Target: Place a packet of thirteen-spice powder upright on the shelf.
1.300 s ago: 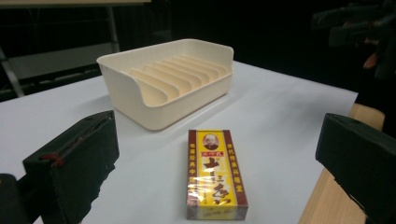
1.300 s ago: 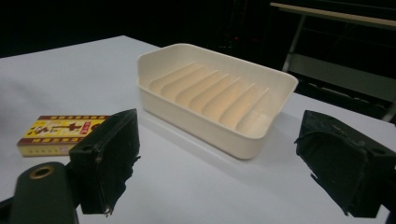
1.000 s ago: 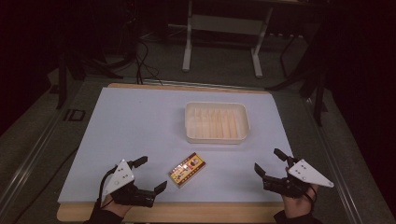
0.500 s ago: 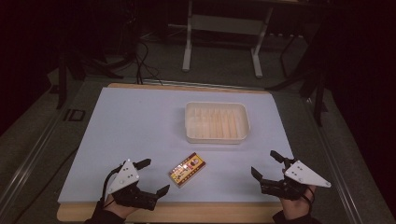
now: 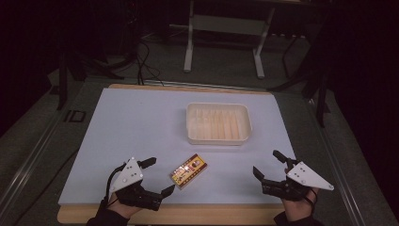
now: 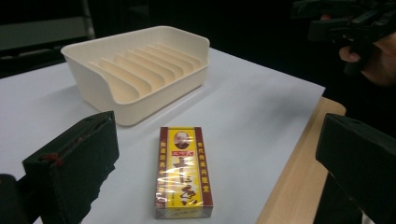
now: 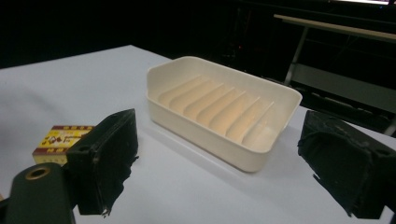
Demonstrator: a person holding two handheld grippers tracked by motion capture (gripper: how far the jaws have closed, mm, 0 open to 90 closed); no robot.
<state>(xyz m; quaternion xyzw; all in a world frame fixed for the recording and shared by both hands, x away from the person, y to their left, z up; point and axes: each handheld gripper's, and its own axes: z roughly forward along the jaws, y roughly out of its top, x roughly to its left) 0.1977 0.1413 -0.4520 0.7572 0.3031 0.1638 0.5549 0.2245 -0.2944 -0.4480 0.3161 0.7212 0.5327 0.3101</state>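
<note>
A small yellow and red box [image 5: 189,171] lies flat near the table's front edge, wrapped in clear film [image 6: 183,171]. Beyond it stands an empty cream tray [image 5: 217,124] with a ribbed floor [image 6: 140,70] [image 7: 219,112]. My left gripper [image 5: 158,175] rests just left of the box, jaws wide open, with the box lying ahead between them. My right gripper [image 5: 267,163] sits at the front right, open and holding nothing; the box [image 7: 58,140] peeks out past its left jaw.
The pale blue mat [image 5: 131,127] covers a wooden table whose edge [image 5: 211,214] runs along the front. A metal stand [image 5: 223,28] and cables lie on the dark floor behind. In the left gripper view the other hand [image 6: 369,46] hovers at the far right.
The right gripper has drifted slightly left and toward the front edge. The left gripper and the box have hardly moved.
</note>
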